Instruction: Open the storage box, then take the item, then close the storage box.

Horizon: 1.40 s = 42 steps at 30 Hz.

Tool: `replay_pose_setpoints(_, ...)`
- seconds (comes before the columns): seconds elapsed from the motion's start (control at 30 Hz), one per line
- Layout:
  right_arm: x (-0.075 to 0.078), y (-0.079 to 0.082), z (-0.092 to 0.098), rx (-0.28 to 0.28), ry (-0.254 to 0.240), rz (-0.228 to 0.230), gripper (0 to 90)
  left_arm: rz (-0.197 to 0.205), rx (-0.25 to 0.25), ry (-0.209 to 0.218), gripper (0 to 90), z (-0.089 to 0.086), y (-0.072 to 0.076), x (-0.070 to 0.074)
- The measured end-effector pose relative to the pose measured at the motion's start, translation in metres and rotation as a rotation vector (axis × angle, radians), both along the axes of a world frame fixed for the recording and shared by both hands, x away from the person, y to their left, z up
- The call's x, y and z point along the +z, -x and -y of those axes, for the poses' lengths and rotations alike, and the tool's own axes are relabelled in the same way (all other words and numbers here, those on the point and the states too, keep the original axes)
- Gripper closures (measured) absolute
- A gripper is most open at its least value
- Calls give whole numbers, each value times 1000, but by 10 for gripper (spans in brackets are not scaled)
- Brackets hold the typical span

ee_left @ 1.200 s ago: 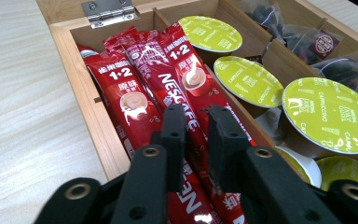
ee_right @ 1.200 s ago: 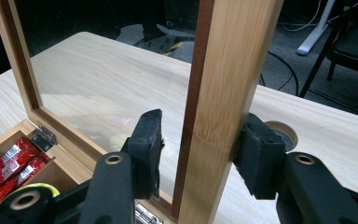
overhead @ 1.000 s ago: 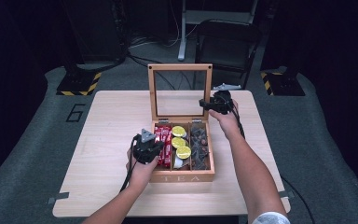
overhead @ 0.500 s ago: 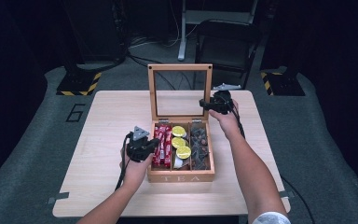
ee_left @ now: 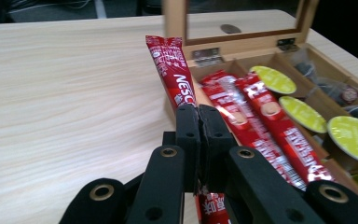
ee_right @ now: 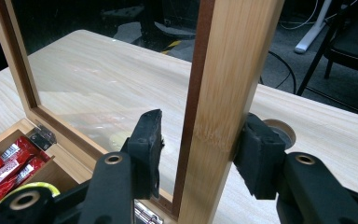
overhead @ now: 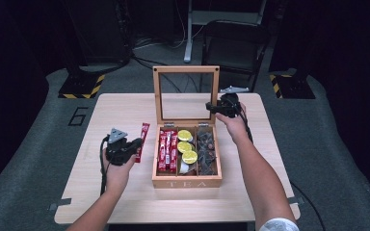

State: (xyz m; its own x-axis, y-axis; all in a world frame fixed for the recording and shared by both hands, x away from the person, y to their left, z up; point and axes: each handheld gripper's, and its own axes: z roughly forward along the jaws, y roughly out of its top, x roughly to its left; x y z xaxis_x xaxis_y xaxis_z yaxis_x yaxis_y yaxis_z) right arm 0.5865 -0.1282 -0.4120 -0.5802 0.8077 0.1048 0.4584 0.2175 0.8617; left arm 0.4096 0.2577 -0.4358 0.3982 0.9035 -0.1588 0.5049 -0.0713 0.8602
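Note:
An open wooden tea box (overhead: 187, 183) stands mid-table with its glass lid (overhead: 186, 70) upright. My left gripper (overhead: 134, 147) hovers left of the box, shut on a red Nescafé stick sachet (overhead: 143, 139). In the left gripper view the jaws (ee_left: 198, 116) pinch the sachet (ee_left: 172, 74) near its lower half, and its top end points away over the table. My right gripper (overhead: 212, 108) is at the lid's right side. In the right gripper view its pads (ee_right: 256, 149) clamp the lid's wooden frame (ee_right: 223, 70).
The box holds more red sachets (overhead: 167, 151) in the left compartment, yellow-green pods (overhead: 187, 147) in the middle and dark tea bags (overhead: 206, 149) on the right. Bare wooden table (overhead: 115, 110) lies left of the box. A chair (overhead: 233, 43) stands beyond the far edge.
My left gripper has drawn away from the box's left compartment, leftwards and slightly up, carrying a red sachet out with it. The right gripper has stayed on the lid.

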Motion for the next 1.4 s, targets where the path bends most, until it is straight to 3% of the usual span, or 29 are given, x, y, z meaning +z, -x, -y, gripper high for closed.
replay_pose_setpoints(0.2, 0, -1, 0, 0, -6, 1, 533, -12, 56, -8, 873, -32, 5, -15)
replay_pose_setpoints(0.47, 1, 0, -1, 2, 9, 7, 531, -67, 114, -15, 873, -61, 6, -43)
replay_pose_setpoints(0.7, 1, 0, -1, -1, 6, 2, 531, -97, 119, -32, 873, -65, 2, -55)
replay_pose_setpoints(0.83, 1, 1, -1, -4, -1, -2, 531, -145, 119, -37, 873, -68, -1, -63)
replay_pose_setpoints(1.0, 1, 2, -1, -4, -3, -4, 530, -181, 126, -69, 872, -71, -4, -70)
replay_pose_setpoints(1.13, 1, 2, -1, -7, -6, -7, 530, -187, 133, -106, 869, -72, -8, -74)
replay_pose_setpoints(1.2, 1, 2, 0, -5, -8, -5, 530, -216, 126, -113, 860, -74, -9, -76)
replay_pose_setpoints(1.4, 3, 4, -1, -9, -14, -12, 534, -191, 161, -42, 658, -78, -6, -76)
